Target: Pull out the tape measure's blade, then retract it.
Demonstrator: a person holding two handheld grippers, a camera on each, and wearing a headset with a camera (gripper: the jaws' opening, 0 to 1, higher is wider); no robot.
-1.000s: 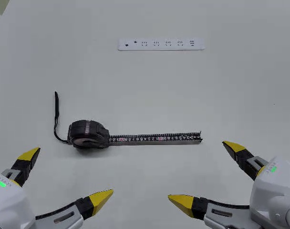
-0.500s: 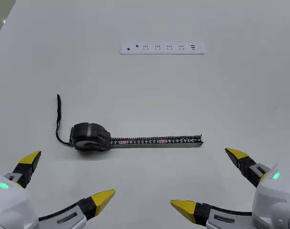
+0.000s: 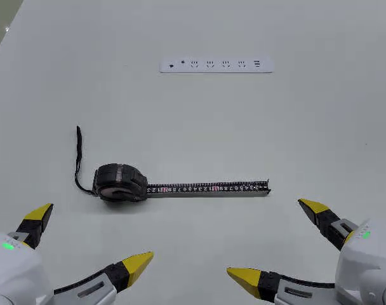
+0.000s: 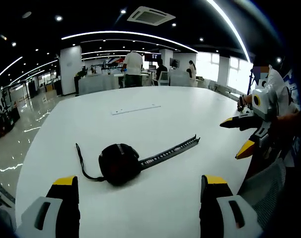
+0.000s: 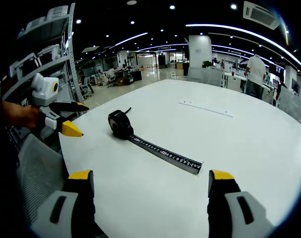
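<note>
Left gripper (image 3: 93,236): yellow-tipped jaws spread wide, gripping nothing, low over near edge of white tabletop (image 3: 320,127). Right gripper (image 3: 275,239): jaws likewise spread, empty. Black tape measure (image 3: 120,182) lies ahead of left gripper, apart from both. Blade (image 3: 209,188) extends flat rightward, end ahead of right gripper. Strap (image 3: 78,159) trails left of case. White power strip (image 3: 216,64) well beyond.

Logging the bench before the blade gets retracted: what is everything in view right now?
Tape measure: one, black, table centre-left.
Blade: one, dark with markings, pulled out flat to the case's right in the head view.
Strap: one, black, trailing from the case's left.
Power strip: one, white, far side.
Table: one, white.
Left tool: one, yellow-tipped, open, near edge.
Right tool: one, yellow-tipped, open, near edge.
</note>
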